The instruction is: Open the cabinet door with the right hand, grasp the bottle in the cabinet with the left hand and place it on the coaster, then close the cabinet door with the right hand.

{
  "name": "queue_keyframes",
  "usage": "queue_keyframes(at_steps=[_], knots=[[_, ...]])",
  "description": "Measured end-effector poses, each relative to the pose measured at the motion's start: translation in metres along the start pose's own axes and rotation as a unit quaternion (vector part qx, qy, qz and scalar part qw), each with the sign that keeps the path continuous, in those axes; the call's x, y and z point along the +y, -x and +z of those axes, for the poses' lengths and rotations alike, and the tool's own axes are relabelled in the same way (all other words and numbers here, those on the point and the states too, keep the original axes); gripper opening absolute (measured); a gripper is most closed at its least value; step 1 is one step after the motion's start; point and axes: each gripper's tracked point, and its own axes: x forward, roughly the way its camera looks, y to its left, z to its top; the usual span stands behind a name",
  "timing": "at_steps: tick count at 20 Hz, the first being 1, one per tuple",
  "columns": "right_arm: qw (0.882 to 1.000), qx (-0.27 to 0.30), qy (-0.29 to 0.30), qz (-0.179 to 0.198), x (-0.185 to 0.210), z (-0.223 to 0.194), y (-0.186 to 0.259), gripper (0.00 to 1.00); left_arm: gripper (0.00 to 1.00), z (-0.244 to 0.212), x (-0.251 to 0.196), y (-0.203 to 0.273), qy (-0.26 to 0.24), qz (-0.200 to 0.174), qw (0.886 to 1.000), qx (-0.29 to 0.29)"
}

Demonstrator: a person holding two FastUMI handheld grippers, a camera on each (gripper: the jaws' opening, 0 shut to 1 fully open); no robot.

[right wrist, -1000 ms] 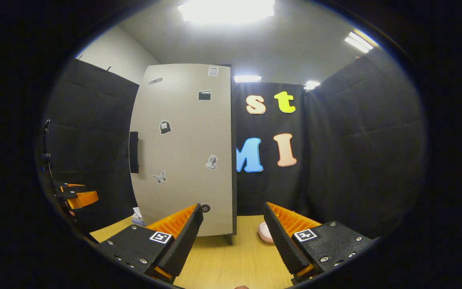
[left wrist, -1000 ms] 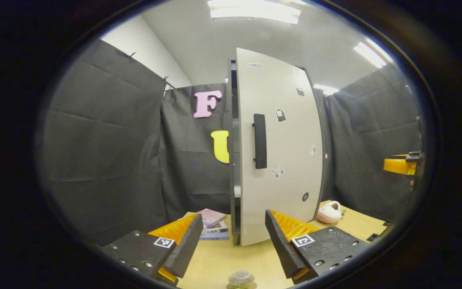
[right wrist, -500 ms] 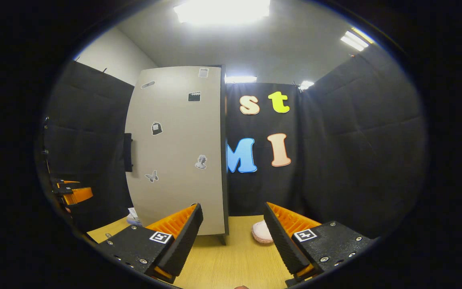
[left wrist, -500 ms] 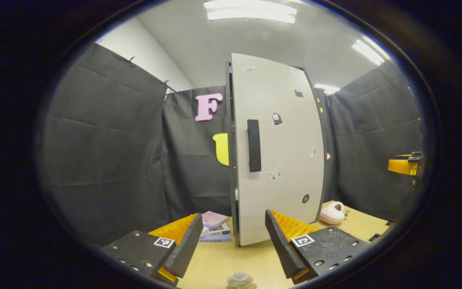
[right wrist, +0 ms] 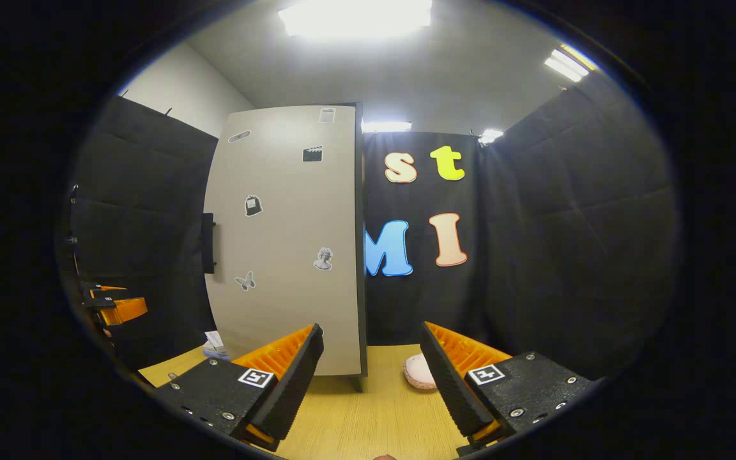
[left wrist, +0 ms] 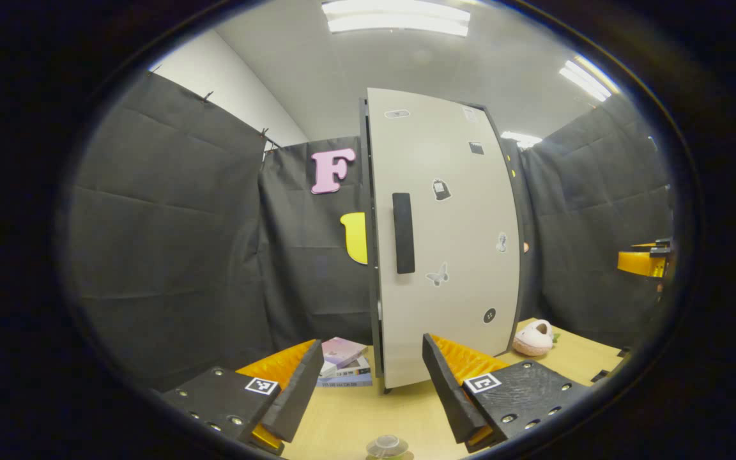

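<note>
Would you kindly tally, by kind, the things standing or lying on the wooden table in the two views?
Cabinet: 1
Stack of books: 1 stack; the number of books is hard to tell
Pink slipper: 1
Bottle, cap end at the bottom edge of the left gripper view: 1
Total: 4

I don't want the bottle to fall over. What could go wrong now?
The bottle stands on the table right below the left gripper, between its open fingers, so a careless dip could tip it. The cabinet door looks shut, but a thin dark seam beside its handle could mean it isn't fully latched.
</note>
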Motion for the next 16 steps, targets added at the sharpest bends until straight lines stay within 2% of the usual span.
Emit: queue_keyframes(at_steps=[1,2,3,4,5,6,7,16], knots=[[1.0,0.0,0.0,0.0,0.0003,-0.0001,-0.0002,0.94,0.9,-0.0001,0.0004,-0.0001,-0.001,0.001,1.0,0.001],[1.0,-0.001,0.0,0.0,0.0004,-0.0005,-0.0003,0.94,0.85,-0.0009,0.0005,-0.0004,-0.001,0.001,1.0,0.001],[1.0,-0.001,0.0,0.0,0.0005,-0.0004,-0.0005,0.94,0.85,-0.0007,0.0005,-0.0005,0.0,0.002,1.0,0.002],[1.0,-0.001,0.0,0.0,0.001,-0.001,-0.0012,0.94,0.9,-0.0009,0.0004,-0.0007,0.001,0.001,1.0,0.002],[1.0,-0.001,-0.001,-0.001,0.0007,-0.001,-0.0012,0.91,0.89,-0.0006,0.0009,-0.0011,0.001,0.002,1.0,0.002],[1.0,-0.001,-0.001,-0.002,0.0006,-0.0018,-0.0018,0.94,0.93,-0.0008,0.0008,-0.001,0.001,0.003,1.0,0.002],[1.0,0.0,-0.002,-0.001,0.0008,-0.0023,-0.0014,0.94,0.89,-0.0003,0.0011,-0.0013,0.001,0.004,1.0,0.002],[1.0,-0.006,-0.004,-0.004,0.0035,0.0012,-0.0009,0.94,0.89,0.0,0.0035,-0.0007,-0.001,0.008,1.0,0.0]])
